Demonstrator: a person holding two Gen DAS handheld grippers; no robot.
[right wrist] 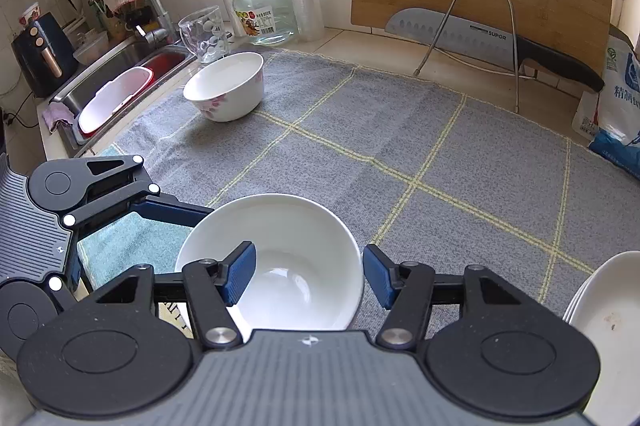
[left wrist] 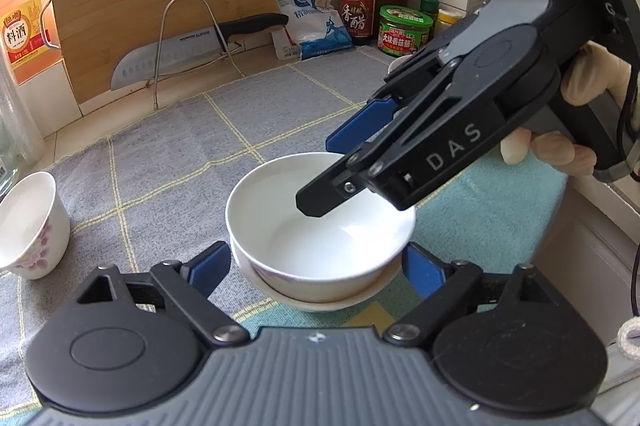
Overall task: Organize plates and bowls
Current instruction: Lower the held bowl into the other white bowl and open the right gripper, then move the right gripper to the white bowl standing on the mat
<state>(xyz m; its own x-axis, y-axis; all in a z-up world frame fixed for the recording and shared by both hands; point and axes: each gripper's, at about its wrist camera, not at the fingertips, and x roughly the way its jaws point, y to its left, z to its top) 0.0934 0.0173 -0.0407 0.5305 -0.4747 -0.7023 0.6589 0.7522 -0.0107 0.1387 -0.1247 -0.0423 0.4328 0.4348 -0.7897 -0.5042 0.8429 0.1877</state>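
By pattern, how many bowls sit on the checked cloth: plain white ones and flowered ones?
Plain white: 2, an upper bowl nested in a lower bowl
Flowered: 1, the flowered bowl
Total: 3

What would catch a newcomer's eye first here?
The plain white bowl, nested in another white dish at the middle of the grey checked cloth, with both grippers around it. The right gripper has one finger over its rim. A floral bowl sits near the sink.
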